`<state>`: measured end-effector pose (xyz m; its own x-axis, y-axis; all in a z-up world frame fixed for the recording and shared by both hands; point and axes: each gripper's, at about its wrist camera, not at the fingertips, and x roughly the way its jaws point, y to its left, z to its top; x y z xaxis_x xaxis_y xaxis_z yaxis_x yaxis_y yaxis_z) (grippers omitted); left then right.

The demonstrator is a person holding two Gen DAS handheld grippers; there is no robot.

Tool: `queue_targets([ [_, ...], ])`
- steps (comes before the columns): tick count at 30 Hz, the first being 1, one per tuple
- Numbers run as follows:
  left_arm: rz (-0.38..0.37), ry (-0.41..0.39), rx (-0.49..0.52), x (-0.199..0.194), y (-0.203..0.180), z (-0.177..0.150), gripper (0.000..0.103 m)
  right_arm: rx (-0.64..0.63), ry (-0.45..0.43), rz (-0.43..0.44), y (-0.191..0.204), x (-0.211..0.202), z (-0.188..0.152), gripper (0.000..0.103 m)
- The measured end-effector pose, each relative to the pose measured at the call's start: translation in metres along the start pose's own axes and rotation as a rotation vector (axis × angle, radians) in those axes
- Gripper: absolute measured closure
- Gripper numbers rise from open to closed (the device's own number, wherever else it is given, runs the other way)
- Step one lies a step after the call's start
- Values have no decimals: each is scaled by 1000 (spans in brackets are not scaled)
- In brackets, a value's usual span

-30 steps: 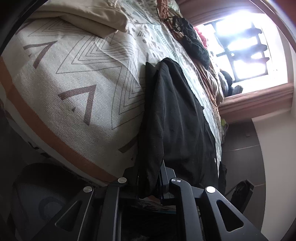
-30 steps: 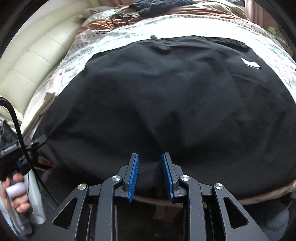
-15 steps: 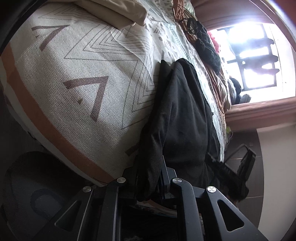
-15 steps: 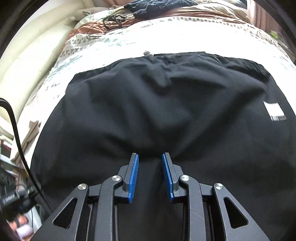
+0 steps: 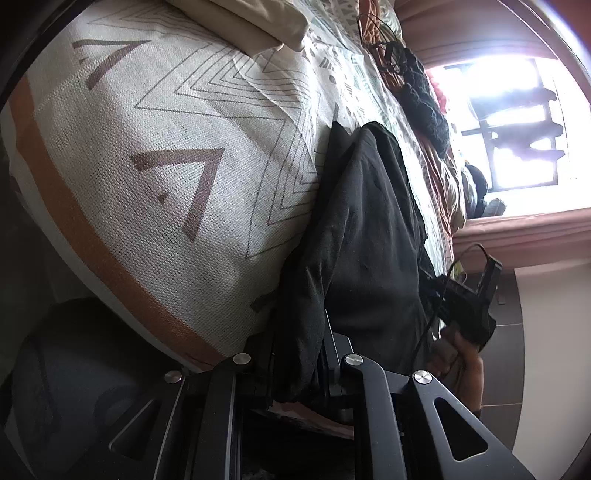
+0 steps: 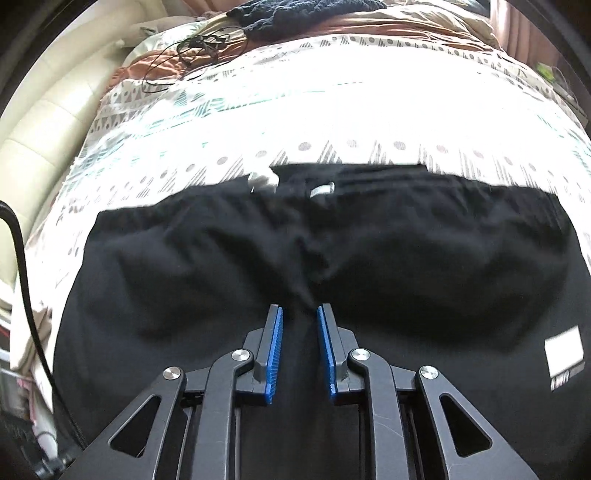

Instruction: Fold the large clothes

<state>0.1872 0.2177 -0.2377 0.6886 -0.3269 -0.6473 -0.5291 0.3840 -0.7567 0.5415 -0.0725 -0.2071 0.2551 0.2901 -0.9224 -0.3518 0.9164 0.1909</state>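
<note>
Right wrist view: a large black garment (image 6: 295, 258) is spread flat across the patterned bedspread (image 6: 332, 110), its far edge lying straight across the bed and a white label (image 6: 563, 350) showing near its right side. It is judged to be soft, limp and light, with nothing stiff in it, so it will sag and drag wherever it is not supported, and its loose weave is likely to grip the bedspread rather than slide. Small creases are seen running toward the right gripper (image 6: 299, 345), whose blue pads have just been closing; a ridge of cloth stands between them, yet a gap remains on each side, so the fabric is not judged to be pinched. In the left wrist view the near edge of the garment is bunched and clamped between the pads of the left gripper (image 5: 299, 365), at the bed's edge. A hold at edges or corners, taken through every layer, is judged best. A tangled cord (image 6: 192, 55) and a dark knitted item (image 6: 295, 14) are seen well beyond it.
</note>
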Motion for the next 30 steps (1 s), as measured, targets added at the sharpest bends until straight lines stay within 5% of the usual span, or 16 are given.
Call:
queue_targets([
  [13,-38,-24,-3,-8,-3,-3,90,-10,37,19,4,1,26,84],
  [17,-64,-36,4,-13,-9,-3,90,-15,-19,56,5,-26,16,49],
  [23,-119,-72,77,-27,-35,-4,92,-51,-73,129,3,-71,-22,50],
  [30,-162,-93,141,-37,-62,-5,92,-52,-26,191,-2,-72,-87,76],
])
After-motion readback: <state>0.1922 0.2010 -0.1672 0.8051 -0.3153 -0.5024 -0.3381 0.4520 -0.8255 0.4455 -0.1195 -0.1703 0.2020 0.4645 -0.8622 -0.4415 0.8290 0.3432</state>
